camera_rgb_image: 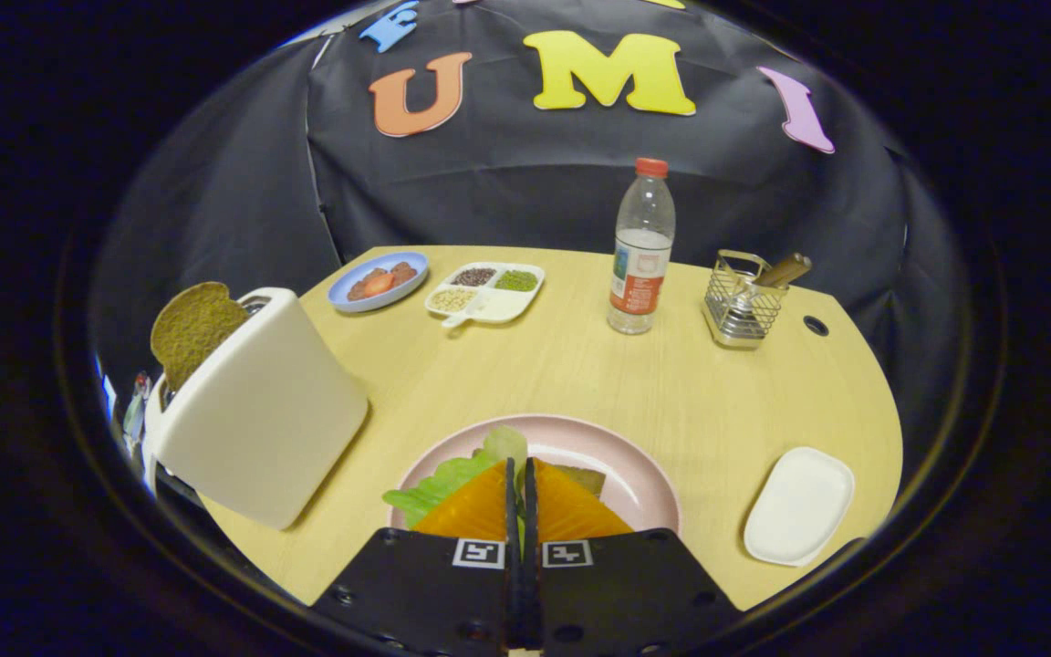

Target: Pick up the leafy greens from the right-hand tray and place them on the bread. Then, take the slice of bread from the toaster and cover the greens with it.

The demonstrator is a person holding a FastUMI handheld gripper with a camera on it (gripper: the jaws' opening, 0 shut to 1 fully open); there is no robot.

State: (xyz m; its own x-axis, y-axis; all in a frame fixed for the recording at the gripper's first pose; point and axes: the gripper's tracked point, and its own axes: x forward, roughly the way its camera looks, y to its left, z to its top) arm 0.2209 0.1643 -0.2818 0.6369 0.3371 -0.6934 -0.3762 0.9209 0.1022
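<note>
Toaster still holds its bread slice, right-hand tray is bare, and my gripper has its fingers pinched together on the leafy greens over the pink plate, so I'd say release and covering remain.

A staged booth, probably a mock kitchen: black cloth wall behind a wooden worktop with toaster, pink plate and water bottle.
</note>
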